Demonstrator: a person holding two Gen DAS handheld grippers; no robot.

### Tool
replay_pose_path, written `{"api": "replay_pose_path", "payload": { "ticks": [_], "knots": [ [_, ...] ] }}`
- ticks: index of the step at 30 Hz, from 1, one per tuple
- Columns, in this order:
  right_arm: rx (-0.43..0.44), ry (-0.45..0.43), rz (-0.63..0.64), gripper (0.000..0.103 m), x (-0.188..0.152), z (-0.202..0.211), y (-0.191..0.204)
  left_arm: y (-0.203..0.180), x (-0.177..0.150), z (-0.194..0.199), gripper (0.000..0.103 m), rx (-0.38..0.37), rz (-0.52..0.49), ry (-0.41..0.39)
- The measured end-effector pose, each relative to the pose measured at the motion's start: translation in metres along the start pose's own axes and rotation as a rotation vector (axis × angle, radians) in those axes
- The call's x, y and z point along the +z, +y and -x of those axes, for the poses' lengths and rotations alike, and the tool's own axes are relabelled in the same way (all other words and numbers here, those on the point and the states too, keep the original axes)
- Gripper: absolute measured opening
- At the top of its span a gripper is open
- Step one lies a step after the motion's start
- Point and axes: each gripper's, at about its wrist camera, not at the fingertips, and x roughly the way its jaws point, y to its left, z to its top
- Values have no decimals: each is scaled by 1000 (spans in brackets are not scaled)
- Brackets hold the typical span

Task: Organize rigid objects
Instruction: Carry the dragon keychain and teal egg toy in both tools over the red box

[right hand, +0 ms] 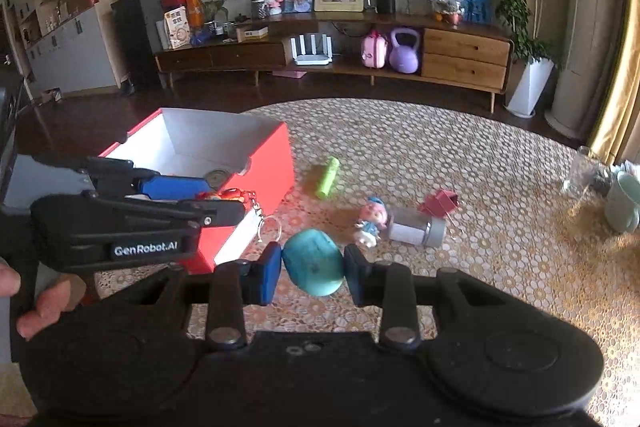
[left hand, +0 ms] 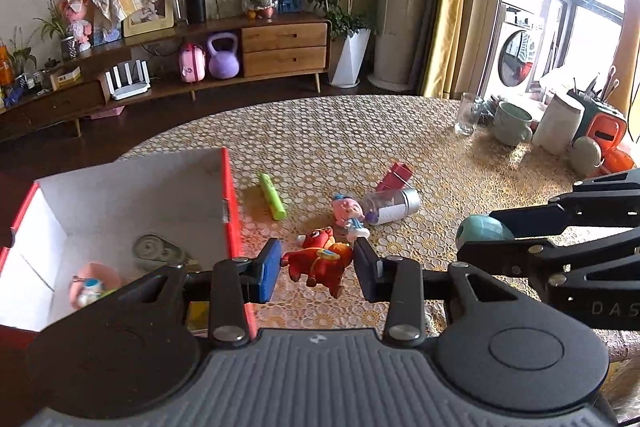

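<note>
My left gripper [left hand: 316, 271] is shut on a red toy figure [left hand: 320, 261], held above the table beside the red box [left hand: 234, 211]. From the right wrist view that figure [right hand: 224, 195] shows between the left gripper's [right hand: 224, 201] fingers, a key ring dangling under it. My right gripper [right hand: 312, 267] is shut on a teal egg-shaped toy [right hand: 314, 263], which also appears at the right of the left wrist view as the teal egg [left hand: 482, 233]. On the cloth lie a green tube [left hand: 273, 202], a pink doll [left hand: 349, 213], a clear jar [left hand: 394, 206] and a small red box [left hand: 394, 175].
The red box [right hand: 264, 163] has white inner walls and holds a grey tape dispenser [left hand: 156, 247] and a pink toy [left hand: 94, 285]. A glass [left hand: 468, 115], a green mug [left hand: 512, 123], a white canister [left hand: 558, 123] and an orange holder [left hand: 606, 133] stand at the table's far right. A hand [right hand: 40, 307] grips the left tool.
</note>
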Motion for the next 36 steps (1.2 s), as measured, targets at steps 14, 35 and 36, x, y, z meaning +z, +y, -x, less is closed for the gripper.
{"api": "replay_pose_path", "payload": {
  "ticks": [14, 35, 36],
  "knots": [
    [70, -48, 96, 33, 40, -6, 63, 59, 16, 41, 38, 65, 15, -30],
    [121, 43, 166, 33, 62, -90, 124, 188, 15, 11, 38, 233, 115, 75],
    [117, 51, 165, 33, 63, -96, 125, 194, 15, 6, 38, 240, 119, 86]
  ]
}}
